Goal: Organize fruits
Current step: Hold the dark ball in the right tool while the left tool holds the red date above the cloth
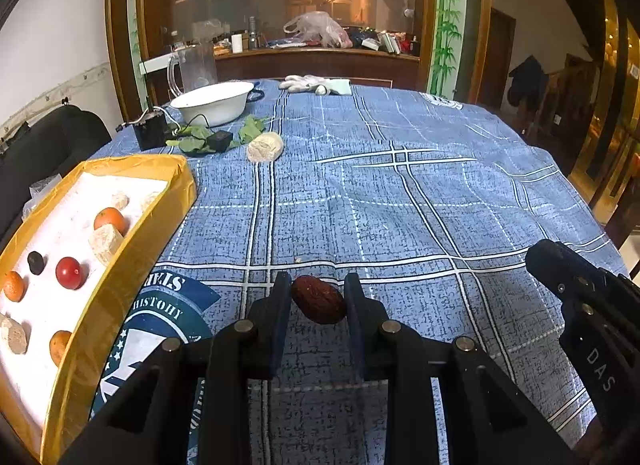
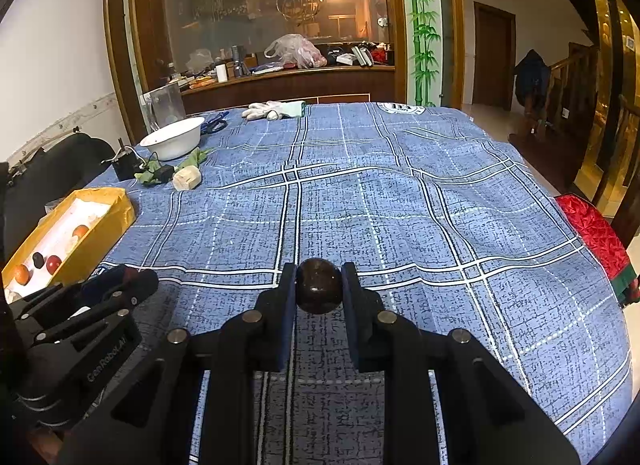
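You are working in a dim dining room, at a large worktop under a blue checked cloth, with a glass partition and a cluttered counter behind it on the far side. At the near left sits the yellow-rimmed tray with its white lining, already carrying small oranges, a red cherry tomato, a dark berry and some pale chunks. Further off on the left stand a white basin, some green leaves and a loose pale chunk.

Your left hand-held gripper is narrowed onto a wrinkled red date; its long axis runs slantwise across the gap, and both pads look to be touching it, low over the cloth. Your right hand-held gripper is clamped on a round dark brown fruit, pads pressed to either side, likewise just above the cloth.

The tray lies to the left of both, and the left one is much nearer: its rim is just beside that tool. You would likely drop the date first with a short sweep left, then bring the right across, which must pass over or behind the left.
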Tool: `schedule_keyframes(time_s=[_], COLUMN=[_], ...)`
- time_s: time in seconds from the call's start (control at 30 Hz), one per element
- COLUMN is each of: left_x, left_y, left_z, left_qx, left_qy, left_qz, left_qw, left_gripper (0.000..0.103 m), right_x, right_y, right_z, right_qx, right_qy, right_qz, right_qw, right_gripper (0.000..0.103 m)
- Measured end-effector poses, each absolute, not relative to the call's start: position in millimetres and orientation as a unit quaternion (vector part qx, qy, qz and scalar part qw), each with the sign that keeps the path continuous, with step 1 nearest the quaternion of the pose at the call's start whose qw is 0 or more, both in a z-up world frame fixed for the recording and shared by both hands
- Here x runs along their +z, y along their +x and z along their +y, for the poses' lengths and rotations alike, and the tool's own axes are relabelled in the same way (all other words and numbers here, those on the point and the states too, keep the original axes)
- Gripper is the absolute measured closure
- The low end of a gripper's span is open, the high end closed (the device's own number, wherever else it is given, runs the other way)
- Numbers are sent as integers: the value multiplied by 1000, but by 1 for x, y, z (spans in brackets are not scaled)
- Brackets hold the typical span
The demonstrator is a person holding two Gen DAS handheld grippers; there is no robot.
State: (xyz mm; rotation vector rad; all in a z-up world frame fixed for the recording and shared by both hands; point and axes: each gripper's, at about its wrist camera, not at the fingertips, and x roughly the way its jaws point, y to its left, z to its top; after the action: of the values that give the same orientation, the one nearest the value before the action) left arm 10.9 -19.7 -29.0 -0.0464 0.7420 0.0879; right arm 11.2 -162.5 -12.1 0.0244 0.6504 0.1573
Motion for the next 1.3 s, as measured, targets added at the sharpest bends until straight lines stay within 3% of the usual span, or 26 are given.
schedule_keyframes(time_s=[1.3], left_x=[-34], left_y=[11], left_z=[-17], left_qx=[48], left_qy=[-24], left_qz=[373], left_qw=[926], left_gripper=[77], right_x=[-11], right_y=[10], right_z=[-164], right_qx=[79], right_qy=[16], right_qz=[317], right_qw=[945], right_gripper=[80])
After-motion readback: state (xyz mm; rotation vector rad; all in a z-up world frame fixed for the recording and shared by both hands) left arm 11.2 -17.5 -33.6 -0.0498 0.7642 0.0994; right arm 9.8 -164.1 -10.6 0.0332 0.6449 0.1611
